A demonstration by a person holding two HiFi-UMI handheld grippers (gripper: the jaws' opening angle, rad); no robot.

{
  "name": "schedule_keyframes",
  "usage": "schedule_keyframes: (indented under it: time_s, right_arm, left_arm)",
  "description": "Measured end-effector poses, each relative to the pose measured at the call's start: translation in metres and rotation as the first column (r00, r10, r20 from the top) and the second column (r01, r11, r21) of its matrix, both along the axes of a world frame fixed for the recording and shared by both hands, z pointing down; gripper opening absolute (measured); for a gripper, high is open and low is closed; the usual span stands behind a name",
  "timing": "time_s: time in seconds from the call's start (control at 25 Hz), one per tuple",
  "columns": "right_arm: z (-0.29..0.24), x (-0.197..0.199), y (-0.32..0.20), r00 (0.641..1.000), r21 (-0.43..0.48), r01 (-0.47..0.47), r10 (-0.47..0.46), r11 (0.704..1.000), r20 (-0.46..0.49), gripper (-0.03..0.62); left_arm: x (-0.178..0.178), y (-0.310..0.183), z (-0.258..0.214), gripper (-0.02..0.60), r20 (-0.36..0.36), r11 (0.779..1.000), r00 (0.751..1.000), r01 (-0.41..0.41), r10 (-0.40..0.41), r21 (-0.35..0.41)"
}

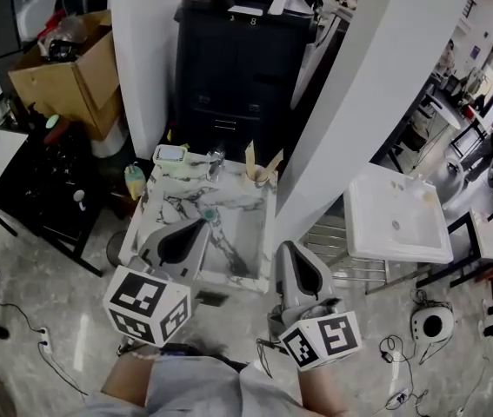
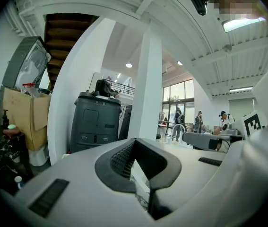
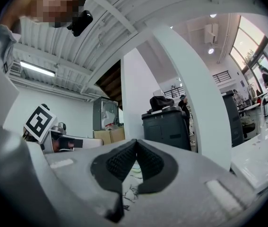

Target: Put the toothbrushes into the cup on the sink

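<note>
The marbled sink [image 1: 163, 200] stands below me in the head view. At its back right corner is a small cup [image 1: 259, 178], and two pale toothbrush handles [image 1: 250, 155] stick up out of it. My left gripper [image 1: 201, 226] hangs over the basin's front left, shut with nothing in it. My right gripper [image 1: 286, 248] is just off the sink's front right corner, also shut and empty. In the left gripper view the left gripper [image 2: 134, 144] has its pads pressed together. The right gripper [image 3: 135, 144] shows the same in the right gripper view.
A faucet [image 1: 215, 160], a white box [image 1: 169, 154] and a yellow-green bottle [image 1: 135, 181] stand at the sink's back and left. Behind are a black cabinet [image 1: 237, 59], white pillars [image 1: 363, 85] and a cardboard box [image 1: 68, 72]. A white washbasin [image 1: 398, 215] lies to the right.
</note>
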State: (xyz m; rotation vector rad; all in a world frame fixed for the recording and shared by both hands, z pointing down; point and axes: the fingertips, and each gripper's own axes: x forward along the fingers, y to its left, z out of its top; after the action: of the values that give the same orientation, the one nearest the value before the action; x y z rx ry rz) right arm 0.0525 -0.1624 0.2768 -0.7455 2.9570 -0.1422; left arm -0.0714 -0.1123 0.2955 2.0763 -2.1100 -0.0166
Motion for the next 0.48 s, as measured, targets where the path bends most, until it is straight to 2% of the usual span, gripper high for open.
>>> schedule_keyframes:
  time_s: [0.48]
  right_arm:
    - [-0.0011,-0.0098,0.0075,1.000,0.008,0.003,-0.003,1.000,-0.009,-0.002]
  left_arm:
    - [0.0008,0.0078,-0.0059,0.005,0.009,1.000,1.000,-0.026,0.026,0.007]
